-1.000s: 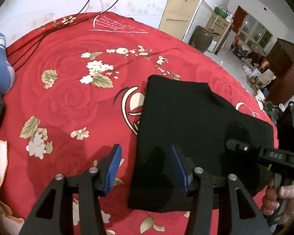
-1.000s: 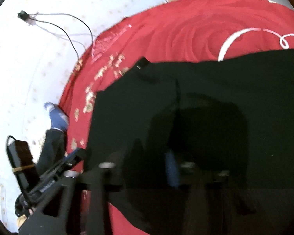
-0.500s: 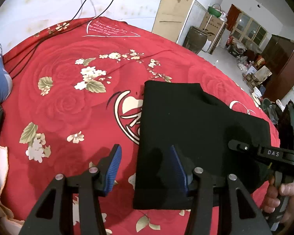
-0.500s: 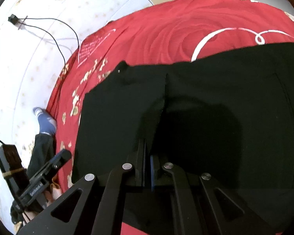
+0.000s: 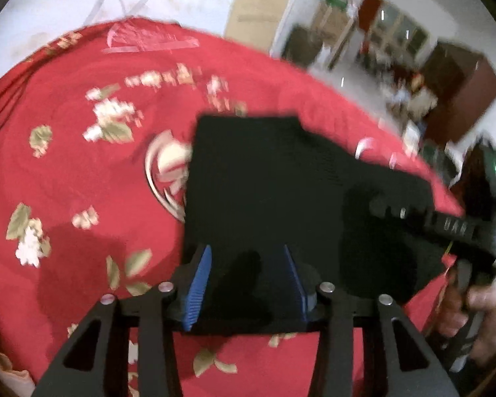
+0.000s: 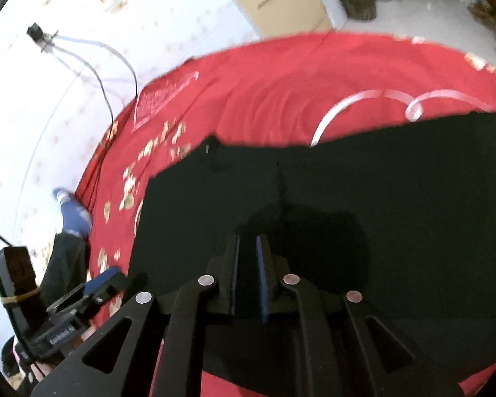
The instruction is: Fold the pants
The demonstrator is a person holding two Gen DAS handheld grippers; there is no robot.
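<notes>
The black pants (image 5: 281,178) lie folded into a flat rectangle on the red flowered cloth (image 5: 82,172); they fill the middle of the right wrist view (image 6: 363,198). My left gripper (image 5: 246,281) is open and empty, its blue pads above the near edge of the pants. My right gripper (image 6: 248,258) hovers over the pants with its jaws slightly apart and nothing between them. The right gripper also shows at the right of the left wrist view (image 5: 446,228), held in a hand.
The red cloth (image 6: 281,92) covers a round table. A white tiled floor with cables (image 6: 92,66) lies beyond. A person's leg with a blue sock (image 6: 71,211) stands by the table's left side. Furniture and boxes (image 5: 459,92) stand in the far room.
My left gripper has moved right, over the near edge of the pants. My right gripper's jaws, closed half a second ago, have parted slightly and it has drawn back.
</notes>
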